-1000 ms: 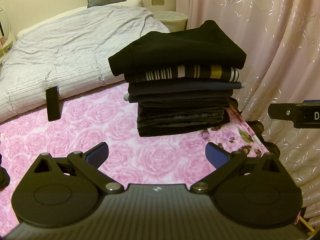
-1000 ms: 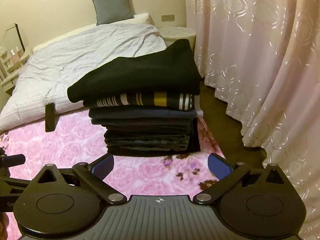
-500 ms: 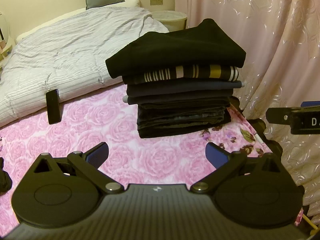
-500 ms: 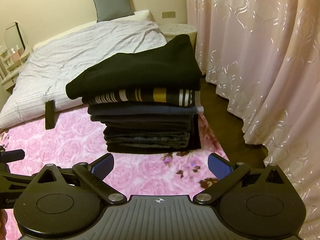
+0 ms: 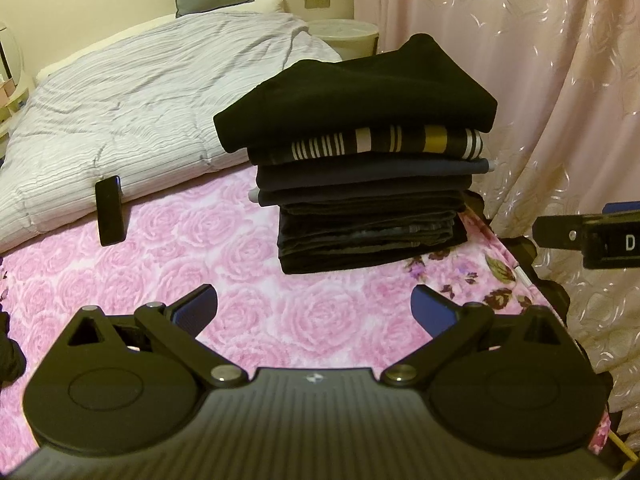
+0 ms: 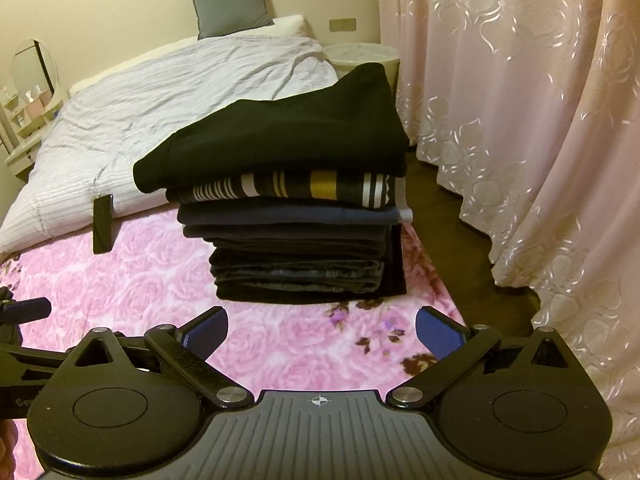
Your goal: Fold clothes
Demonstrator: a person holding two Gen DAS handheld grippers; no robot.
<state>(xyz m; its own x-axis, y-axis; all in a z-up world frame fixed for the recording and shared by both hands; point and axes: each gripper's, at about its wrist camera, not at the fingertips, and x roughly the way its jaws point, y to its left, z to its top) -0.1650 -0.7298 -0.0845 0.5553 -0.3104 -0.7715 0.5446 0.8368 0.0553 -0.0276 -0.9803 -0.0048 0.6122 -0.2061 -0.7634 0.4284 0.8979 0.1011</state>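
A stack of several folded dark clothes (image 5: 368, 184) stands on the pink rose blanket (image 5: 168, 256), topped by a black garment (image 5: 360, 92) over a striped one (image 5: 384, 142). The stack also shows in the right wrist view (image 6: 296, 220). My left gripper (image 5: 314, 308) is open and empty, hovering in front of the stack. My right gripper (image 6: 322, 326) is open and empty, also short of the stack. A bit of dark cloth (image 5: 8, 352) lies at the far left edge. The right gripper's body (image 5: 588, 240) shows at the left view's right edge.
A black phone (image 5: 109, 210) leans against the grey-white duvet (image 5: 120, 96) behind the blanket. Pink curtains (image 6: 520, 120) hang on the right over a dark floor (image 6: 452, 216). A round white bin (image 5: 344, 34) stands behind the stack. The stack sits near the blanket's right edge.
Both grippers have drawn back and risen slightly, so the stack sits a little lower and farther in view. Both stay open and empty. The stack has not moved.
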